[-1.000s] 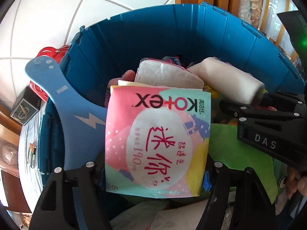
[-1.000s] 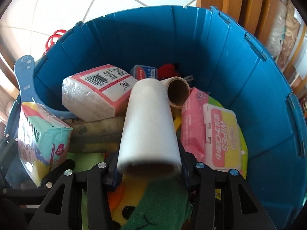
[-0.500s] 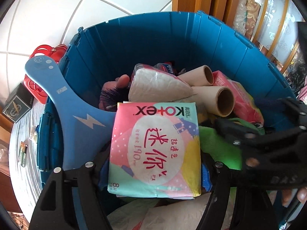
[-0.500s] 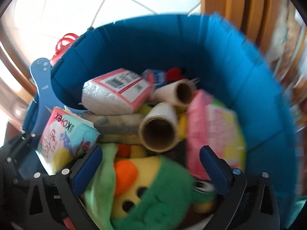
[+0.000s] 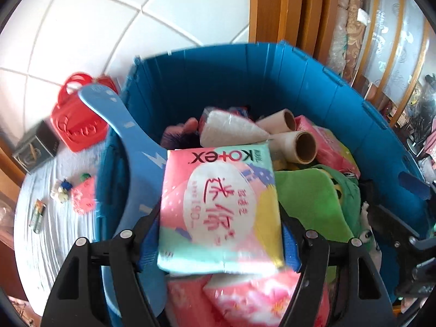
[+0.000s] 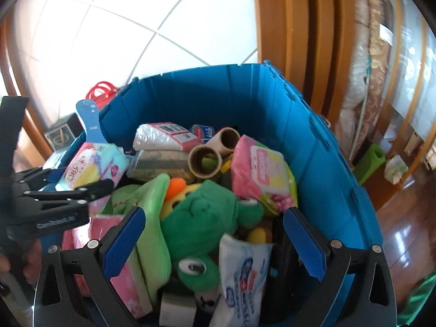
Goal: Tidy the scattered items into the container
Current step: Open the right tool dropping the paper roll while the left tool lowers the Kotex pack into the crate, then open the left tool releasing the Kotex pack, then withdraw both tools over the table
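A blue bin is full of items. My left gripper is shut on a pink and teal Kotex pack and holds it over the bin's left side; the pack also shows in the right wrist view. My right gripper is open and empty above the bin, over a green frog plush. Two cardboard rolls lie in the middle of the bin, next to a pink wipes pack and a white tissue pack.
A blue paddle leans on the bin's left rim. On the white cloth to the left lie a red basket, a dark box, a battery and small toys. Wooden furniture stands behind.
My right gripper has let go of the white roll, which now lies in the bin, and has opened and pulled back. My left gripper has risen a little with the Kotex pack.
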Demonstrator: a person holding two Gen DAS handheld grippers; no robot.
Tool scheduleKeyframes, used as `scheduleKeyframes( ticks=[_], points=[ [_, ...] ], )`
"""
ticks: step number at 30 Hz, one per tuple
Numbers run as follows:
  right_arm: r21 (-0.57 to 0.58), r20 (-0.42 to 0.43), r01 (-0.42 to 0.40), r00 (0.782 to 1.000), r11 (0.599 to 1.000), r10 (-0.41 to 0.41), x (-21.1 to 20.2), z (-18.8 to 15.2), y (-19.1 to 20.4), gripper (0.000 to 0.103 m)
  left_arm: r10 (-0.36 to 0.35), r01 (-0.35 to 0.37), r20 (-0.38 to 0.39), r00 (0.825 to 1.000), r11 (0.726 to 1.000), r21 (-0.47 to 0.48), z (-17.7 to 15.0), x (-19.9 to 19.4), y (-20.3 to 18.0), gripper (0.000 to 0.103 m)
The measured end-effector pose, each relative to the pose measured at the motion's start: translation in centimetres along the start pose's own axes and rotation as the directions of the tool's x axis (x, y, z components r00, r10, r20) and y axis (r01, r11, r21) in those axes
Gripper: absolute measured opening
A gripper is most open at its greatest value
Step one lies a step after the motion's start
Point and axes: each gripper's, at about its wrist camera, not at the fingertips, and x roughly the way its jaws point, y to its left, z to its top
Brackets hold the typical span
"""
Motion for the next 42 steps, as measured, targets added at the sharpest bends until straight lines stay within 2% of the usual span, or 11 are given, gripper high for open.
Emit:
scheduleKeyframes(
  ticks=[5, 8, 12, 16, 25, 35, 39, 42],
  points=[
    [0.040, 0.015, -0.033, 0.999, 0.999, 0.032, -0.4, -1.8, -0.1, 0.103, 0.017, -0.016, 0.063, 0.998, 1.000, -0.019, 0.8, -1.5, -0.1, 0.073],
    [0.047, 0.009, -0.043, 0.999, 0.998, 0.042, -0.3, -2.6, 0.0, 0.103, 0.050, -0.049, 0.074, 0.996, 0.999, -0.022, 1.0, -2.2, -0.4, 0.073],
    [0.033, 0.011, -0.030, 1.000, 0.999, 0.030, -0.5, -3.4, 0.1, 0.103, 0.052, -0.053, 0.081, 0.995, 0.999, 0.005, -0.9, -3.3, -1.0, 0.073],
    [0.037, 0.029, -0.032, 0.999, 0.999, 0.030, -1.3, -3.9, 0.0, 0.103, 0.025, -0.021, 0.108, 0.994, 0.999, -0.037, -3.2, -5.0, -0.3, 0.073],
    [-0.001, 0.080, -0.049, 0.996, 0.999, 0.049, -3.8, -5.1, 2.0, 0.103, 0.030, -0.012, 0.172, 0.985, 0.994, -0.106, -7.3, -8.3, 1.4, 0.073],
    [-0.058, 0.089, -0.103, 0.990, 0.993, 0.108, -4.9, -5.5, 6.6, 0.103, 0.071, -0.025, 0.185, 0.980, 0.970, -0.243, -11.1, -10.7, 7.0, 0.073],
    [-0.087, 0.105, -0.109, 0.987, 0.990, 0.118, -5.7, -5.4, 9.9, 0.103, 0.073, -0.016, 0.202, 0.977, 0.962, -0.272, -12.8, -11.7, 10.1, 0.073],
    [-0.097, 0.123, -0.121, 0.984, 0.988, 0.133, -6.3, -5.5, 12.9, 0.103, 0.104, -0.040, 0.209, 0.972, 0.957, -0.288, -14.1, -12.8, 13.3, 0.073]
  ],
)
